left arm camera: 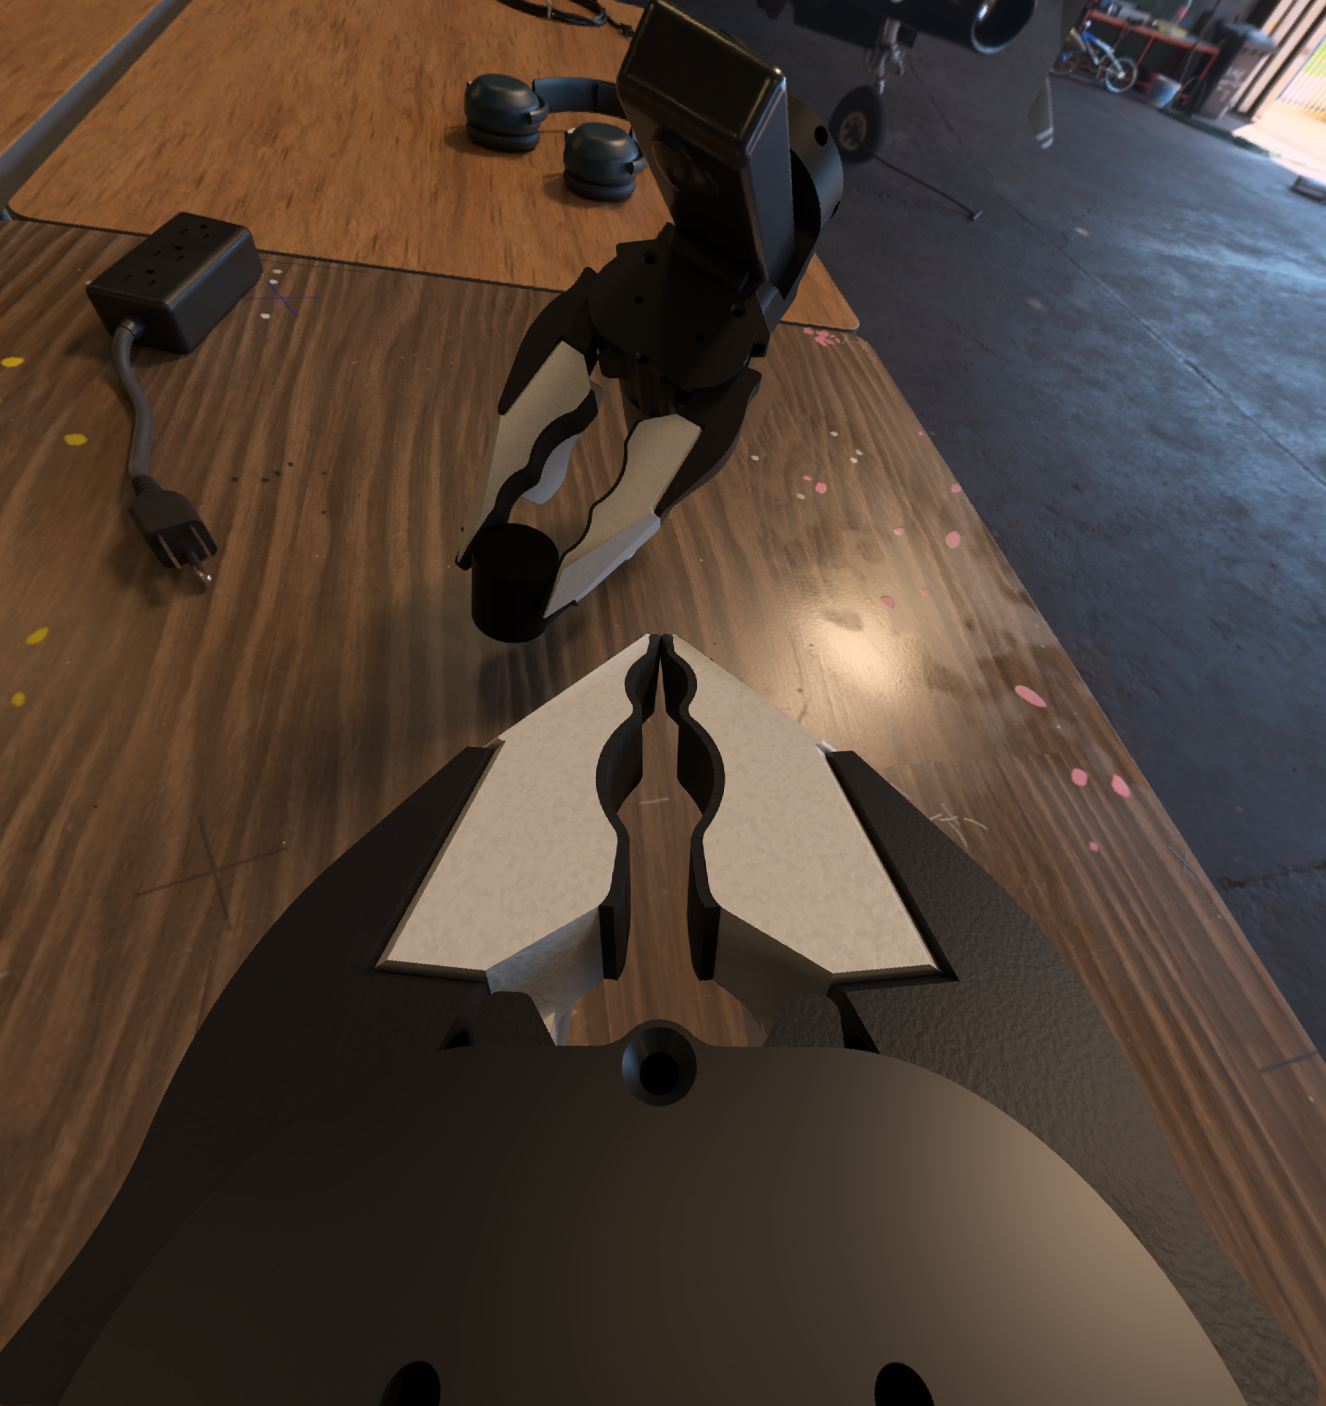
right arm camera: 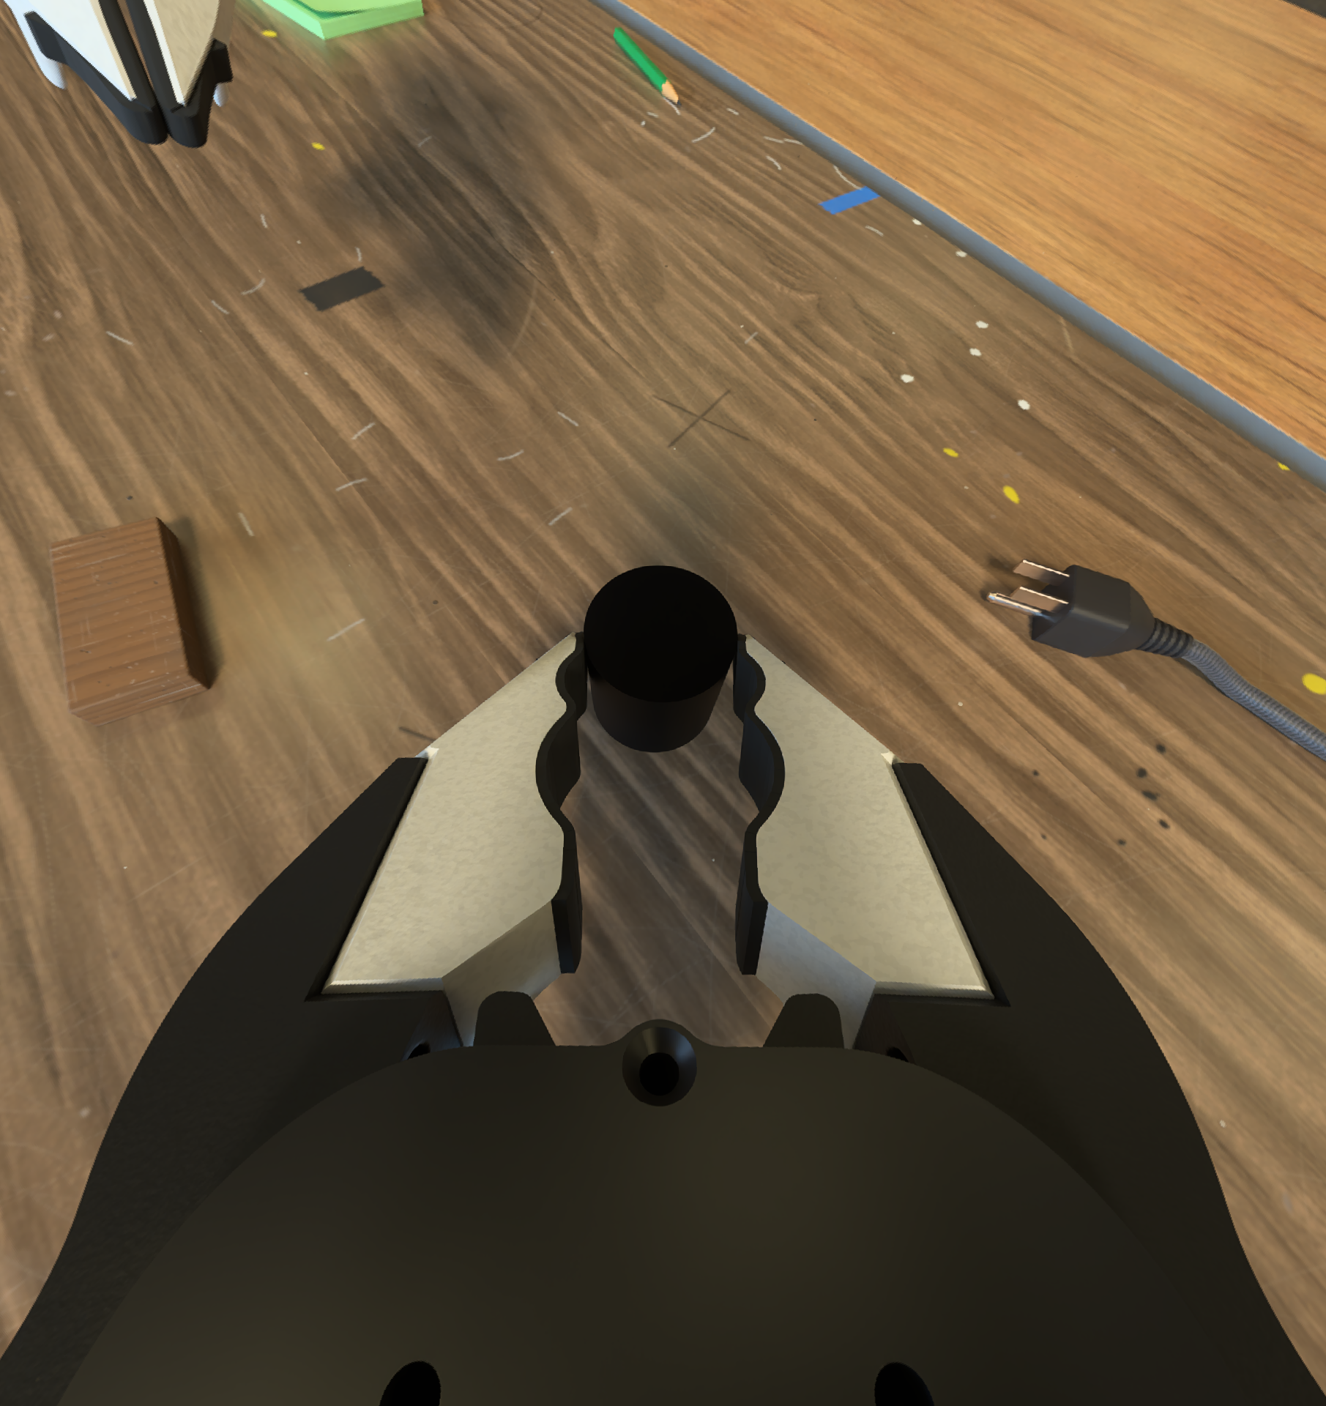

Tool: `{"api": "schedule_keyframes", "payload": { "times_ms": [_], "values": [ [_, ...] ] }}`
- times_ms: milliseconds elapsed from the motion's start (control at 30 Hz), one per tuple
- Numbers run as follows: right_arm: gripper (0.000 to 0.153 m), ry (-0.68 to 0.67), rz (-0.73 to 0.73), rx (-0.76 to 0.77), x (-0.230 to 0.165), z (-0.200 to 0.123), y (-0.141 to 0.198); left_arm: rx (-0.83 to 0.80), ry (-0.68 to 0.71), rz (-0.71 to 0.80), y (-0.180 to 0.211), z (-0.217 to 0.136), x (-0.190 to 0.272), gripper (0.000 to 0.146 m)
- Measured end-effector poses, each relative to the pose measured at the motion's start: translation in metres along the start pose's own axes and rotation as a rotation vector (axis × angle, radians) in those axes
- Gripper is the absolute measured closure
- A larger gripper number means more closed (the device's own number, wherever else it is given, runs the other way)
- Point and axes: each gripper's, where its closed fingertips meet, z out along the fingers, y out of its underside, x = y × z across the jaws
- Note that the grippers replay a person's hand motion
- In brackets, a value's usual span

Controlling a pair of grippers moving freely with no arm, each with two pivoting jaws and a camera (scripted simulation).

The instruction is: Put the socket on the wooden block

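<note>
The socket [right arm camera: 656,669] is a short black cylinder. My right gripper [right arm camera: 658,647] is shut on it at the fingertips and holds it upright, close over the dark table. The wooden block [right arm camera: 123,620] lies flat to the left of it, well apart. In the left wrist view the right gripper [left arm camera: 513,582] shows with the socket [left arm camera: 511,605] just ahead of my left gripper [left arm camera: 661,640], which is shut and empty. The left gripper also shows at the top left of the right wrist view [right arm camera: 161,91]. The block is out of the left wrist view.
A black outlet box [left arm camera: 176,278] with a grey cord and plug [right arm camera: 1085,609] lies on the dark table [right arm camera: 720,342]. Headphones [left arm camera: 545,133] rest on the lighter table behind. A green pencil [right arm camera: 644,65] and green notepad [right arm camera: 340,11] lie far off. The table edge drops to the floor at right [left arm camera: 1101,685].
</note>
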Motion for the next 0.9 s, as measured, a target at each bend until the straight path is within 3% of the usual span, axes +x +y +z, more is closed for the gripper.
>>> {"api": "schedule_keyframes", "payload": {
  "times_ms": [500,900],
  "values": [
    [0.114,-0.091,-0.005,0.044,-0.039,0.009,-0.025,-0.082,0.012,-0.001,0.01,-0.013,0.011,0.146],
    [0.114,-0.286,-0.083,0.091,-0.107,0.032,-0.048,-0.16,0.045,-0.181,0.053,-0.046,0.039,0.146]
  ]
}}
